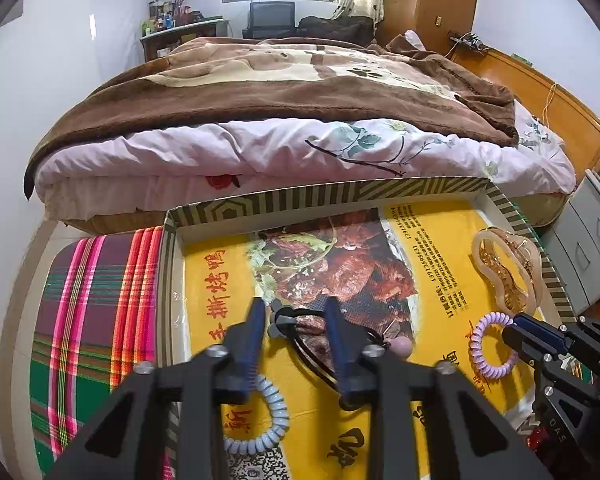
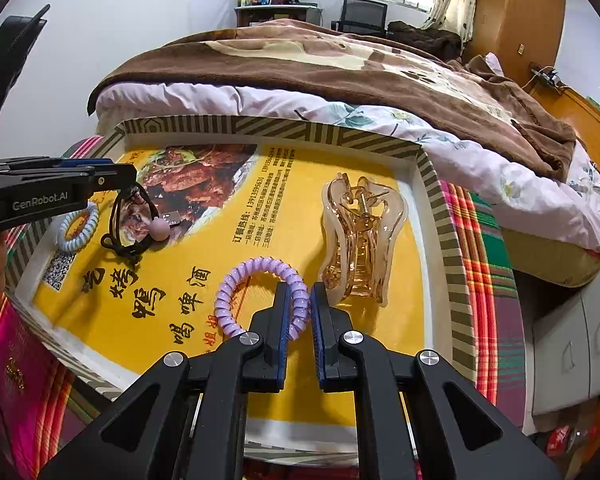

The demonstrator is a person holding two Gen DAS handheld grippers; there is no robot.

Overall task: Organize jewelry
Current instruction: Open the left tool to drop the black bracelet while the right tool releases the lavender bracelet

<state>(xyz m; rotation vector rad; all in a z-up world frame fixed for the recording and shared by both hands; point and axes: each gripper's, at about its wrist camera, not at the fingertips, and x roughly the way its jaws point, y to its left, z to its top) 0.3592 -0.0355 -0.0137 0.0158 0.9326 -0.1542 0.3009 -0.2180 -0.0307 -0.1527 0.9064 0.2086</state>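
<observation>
Hair ties (image 2: 136,224) and clip (image 2: 360,240) lie in tray (image 2: 440,216); left tongs (image 1: 296,312) open, right tongs (image 2: 300,300) grip purple coil (image 2: 236,292).

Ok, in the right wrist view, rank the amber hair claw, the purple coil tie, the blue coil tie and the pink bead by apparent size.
1. Amber hair claw, largest.
2. Purple coil tie. It lies nearest the camera, so its lead over the next is unsure.
3. Blue coil tie, farther off and partly hidden.
4. Pink bead, smallest.
</observation>
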